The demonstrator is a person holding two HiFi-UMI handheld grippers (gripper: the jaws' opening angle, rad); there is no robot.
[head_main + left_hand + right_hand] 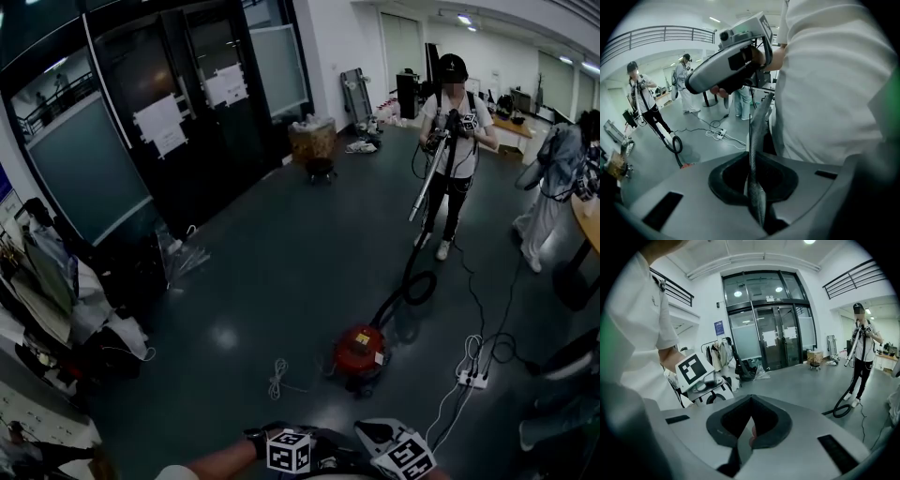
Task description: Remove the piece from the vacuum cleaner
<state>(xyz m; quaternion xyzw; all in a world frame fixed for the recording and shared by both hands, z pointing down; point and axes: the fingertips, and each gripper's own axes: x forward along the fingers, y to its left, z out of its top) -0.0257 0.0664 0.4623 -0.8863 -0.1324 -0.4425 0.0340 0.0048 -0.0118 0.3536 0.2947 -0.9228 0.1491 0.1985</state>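
Left claw (759,117) and right claw (747,430) are both closed and empty, low at the frame's bottom edge. The vacuum (361,349) sits on the floor ahead, lower centre, seemingly nearer the right claw. Its hose (412,281) runs toward the upper right.

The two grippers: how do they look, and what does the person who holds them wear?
The left gripper and the right gripper each have a smooth grey shell with a dark, rounded opening, from which two thin grey jaws come out. Each carries a white marker cube with black square markers. The person wears a white short-sleeved shirt.
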